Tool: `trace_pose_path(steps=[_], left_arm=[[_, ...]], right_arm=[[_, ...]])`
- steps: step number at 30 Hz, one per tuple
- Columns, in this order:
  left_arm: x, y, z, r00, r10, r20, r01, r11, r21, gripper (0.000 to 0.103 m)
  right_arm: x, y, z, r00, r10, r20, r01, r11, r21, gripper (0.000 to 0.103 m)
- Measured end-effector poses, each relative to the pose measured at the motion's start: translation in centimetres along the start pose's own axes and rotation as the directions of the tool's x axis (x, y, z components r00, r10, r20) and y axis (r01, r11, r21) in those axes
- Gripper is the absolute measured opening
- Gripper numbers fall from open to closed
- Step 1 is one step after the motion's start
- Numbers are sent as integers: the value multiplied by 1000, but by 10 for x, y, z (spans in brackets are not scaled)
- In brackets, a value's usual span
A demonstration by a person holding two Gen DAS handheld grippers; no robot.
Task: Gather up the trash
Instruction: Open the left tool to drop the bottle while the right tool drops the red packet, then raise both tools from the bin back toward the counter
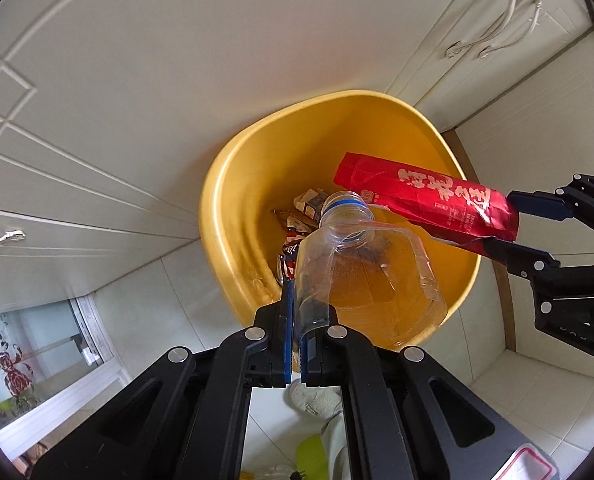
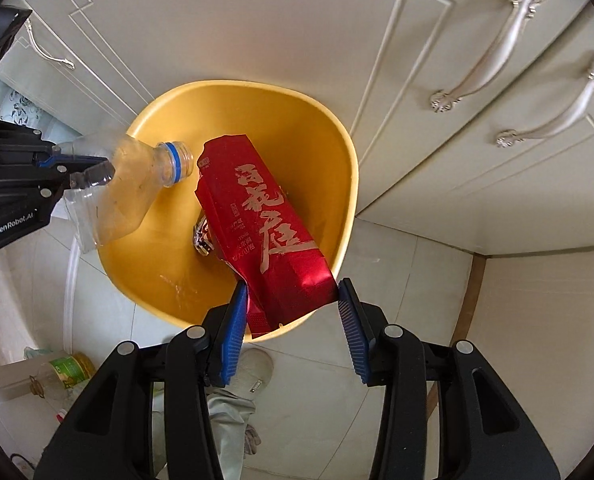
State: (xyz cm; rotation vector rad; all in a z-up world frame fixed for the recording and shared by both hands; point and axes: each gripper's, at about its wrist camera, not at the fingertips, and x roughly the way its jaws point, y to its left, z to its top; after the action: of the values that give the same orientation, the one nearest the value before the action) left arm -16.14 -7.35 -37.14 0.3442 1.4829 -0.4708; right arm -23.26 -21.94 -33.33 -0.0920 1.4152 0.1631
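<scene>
From the left wrist camera, the left gripper point(image 1: 295, 312) is pointing down over a yellow bin point(image 1: 233, 184) that is standing on the pale tiled floor point(image 1: 145, 300) against cream cabinet doors point(image 1: 137, 60). Its blue-padded jaws are squeezed almost together, pinching the flattened base of a clear plastic bottle point(image 1: 361, 272). The bottle is uncapped, with a blue ring at its neck, and its mouth is aiming down into the bin. At the bottom of the bin some crumpled wrappers point(image 1: 301, 216) are lying. Coming in from the right edge, the right gripper point(image 1: 501, 224) is gripping one end of a red carton point(image 1: 425, 196) with pale lettering, and the carton is reaching out over the bin's opening.

From the right wrist camera, the right gripper point(image 2: 293, 312) is also looking down into the yellow bin point(image 2: 349, 184). Its jaws are standing partly apart, with the near end of the red carton point(image 2: 265, 232) sitting between the blue pads; the left pad is pressing on the carton, and the right pad is at its corner. The carton is slanting down into the bin, its far end well below the rim. At the left edge, the left gripper point(image 2: 77, 168) is clamping the clear plastic bottle point(image 2: 137, 184), which is hanging over the bin's left rim. Two silver handles point(image 2: 493, 44) are showing on the cabinet doors behind.
</scene>
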Motion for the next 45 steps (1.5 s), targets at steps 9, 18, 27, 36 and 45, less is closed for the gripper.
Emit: trace_pose_path(steps=[9,18,27,36,45], left_arm=[[6,-4,5,1000,-3,-15,3,1000,-13,15],[-5,-6,4,1000,21,17,-21,999,-29,50],[-38,-1,-6,997,55,53,-51,996,-73,93],[-82,4,-32,995,57,84,-46,990,-132,95],[-156,3,-63,983,74,170,-39,978,-203,95]], right_arm=[[6,-2,7,999,40,6,-40,999,-2,59],[-11,-11,2,998,46,46,-48,998,33,69],[-42,-9,0,993,37,112,-43,998,55,81],[-93,2,-20,983,35,179,-49,996,78,81],[-160,13,-45,966,35,257,-48,998,46,81]])
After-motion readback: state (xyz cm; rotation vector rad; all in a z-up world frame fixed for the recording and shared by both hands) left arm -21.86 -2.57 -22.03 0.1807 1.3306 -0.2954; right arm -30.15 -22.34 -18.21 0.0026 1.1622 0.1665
